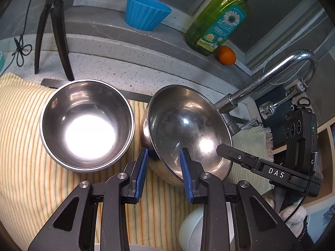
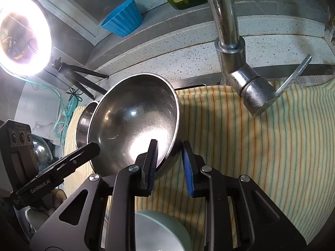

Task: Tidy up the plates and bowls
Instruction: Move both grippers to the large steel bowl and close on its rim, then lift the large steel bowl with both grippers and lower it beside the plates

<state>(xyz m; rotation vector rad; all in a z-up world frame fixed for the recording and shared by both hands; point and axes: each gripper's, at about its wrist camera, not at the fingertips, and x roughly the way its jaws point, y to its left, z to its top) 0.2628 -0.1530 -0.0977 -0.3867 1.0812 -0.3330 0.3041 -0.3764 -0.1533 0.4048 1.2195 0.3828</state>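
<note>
Two steel bowls sit on a yellow striped cloth [image 1: 25, 138]. The left bowl [image 1: 86, 125] stands upright. The right bowl [image 1: 188, 131] is tilted on its side, also in the right wrist view [image 2: 134, 121]. My left gripper [image 1: 164, 167] has its blue-padded fingers astride this bowl's near rim, one inside and one outside, with a gap showing. My right gripper [image 2: 170, 161] straddles the opposite rim the same way, also seen from the left wrist [image 1: 222, 148]. A pale green bowl [image 2: 159, 230] lies below the grippers.
A chrome faucet [image 2: 230, 41] rises at the right behind the cloth. On the back ledge stand a blue fluted cup [image 1: 146, 12], a green soap bottle [image 1: 217, 23] and an orange [image 1: 226, 55]. A black tripod [image 1: 52, 37] and ring light [image 2: 23, 33] stand at left.
</note>
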